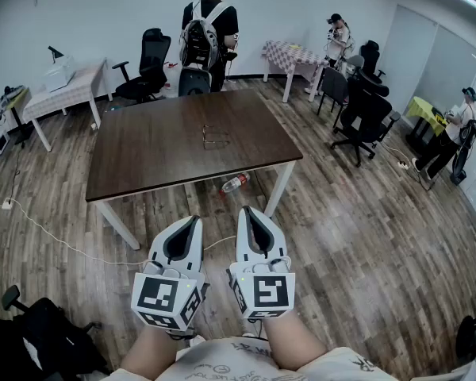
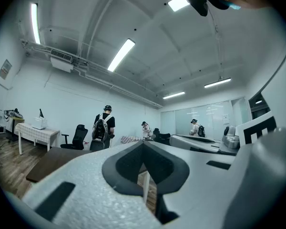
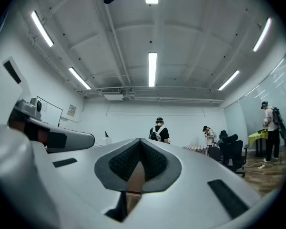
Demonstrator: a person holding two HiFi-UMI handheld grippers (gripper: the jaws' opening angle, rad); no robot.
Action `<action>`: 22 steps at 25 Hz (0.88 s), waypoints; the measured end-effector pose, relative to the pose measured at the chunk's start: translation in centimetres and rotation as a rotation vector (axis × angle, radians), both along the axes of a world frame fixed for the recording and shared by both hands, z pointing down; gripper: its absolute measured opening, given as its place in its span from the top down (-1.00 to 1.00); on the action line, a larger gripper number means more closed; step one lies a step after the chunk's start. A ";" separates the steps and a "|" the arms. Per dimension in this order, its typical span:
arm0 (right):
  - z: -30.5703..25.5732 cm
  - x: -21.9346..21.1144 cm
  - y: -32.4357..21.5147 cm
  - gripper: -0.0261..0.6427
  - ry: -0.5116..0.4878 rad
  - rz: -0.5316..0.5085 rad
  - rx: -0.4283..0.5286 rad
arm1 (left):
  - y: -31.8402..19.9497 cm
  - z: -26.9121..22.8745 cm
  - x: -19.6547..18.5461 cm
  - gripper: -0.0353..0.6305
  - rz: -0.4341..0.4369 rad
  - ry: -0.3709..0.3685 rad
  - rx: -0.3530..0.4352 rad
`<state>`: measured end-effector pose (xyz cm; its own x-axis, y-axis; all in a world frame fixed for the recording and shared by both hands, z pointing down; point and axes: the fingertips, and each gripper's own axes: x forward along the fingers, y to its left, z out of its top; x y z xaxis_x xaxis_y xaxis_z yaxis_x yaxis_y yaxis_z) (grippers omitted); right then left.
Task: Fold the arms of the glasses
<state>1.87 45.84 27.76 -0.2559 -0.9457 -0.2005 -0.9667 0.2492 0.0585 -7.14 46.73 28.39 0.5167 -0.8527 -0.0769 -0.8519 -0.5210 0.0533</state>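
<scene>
Thin dark wire is what the glasses (image 1: pixel 215 138) seem to be made of. They are laid flat on the brown table (image 1: pixel 143 153), near its middle, well ahead of both sets of fingertips and touched by neither. The arms appear to stand out from the front, though the item is too small for this to be confirmed.

The left gripper (image 1: pixel 193 220) and the right gripper (image 1: pixel 249 211) are held side by side close to the body, well short of the table's near edge. In the left gripper view the jaws of the left gripper (image 2: pixel 143 144) are seen pressed together with nothing between them. The same is seen of the right gripper (image 3: pixel 139 142) in its own view.

No step of the folding is judged to have been begun; an approach is needed first.

Risks noted:
- The jaws must be parted before contact. If brought down closed, the frame is likely to be shoved across the smooth top, not gripped.
- If an arm is pushed while the front is not steadied by the other gripper, the whole frame may be spun or slid.
- A light frame could be bent if clamped hard or forced against its hinge.
- A bottle (image 1: pixel 233 183) lies on the floor beyond the fingertips, under the table's near edge; it could be kicked on approach.
</scene>
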 end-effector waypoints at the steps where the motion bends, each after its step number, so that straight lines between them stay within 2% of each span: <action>1: 0.0 -0.4 0.0 0.89 0.006 0.000 -0.002 | 0.0 0.0 -0.2 0.91 0.003 0.000 -0.001; 9: 0.4 -3.4 -0.5 0.88 -0.013 0.020 -0.016 | -0.5 0.1 -3.3 0.91 0.017 0.008 0.002; 16: 0.9 -8.0 -0.6 0.88 0.013 0.058 -0.016 | -0.7 1.0 -7.7 0.91 0.050 0.003 -0.007; 22: 1.4 -9.9 -0.8 0.88 0.026 0.078 -0.011 | -0.9 1.8 -10.2 0.91 0.060 0.005 -0.013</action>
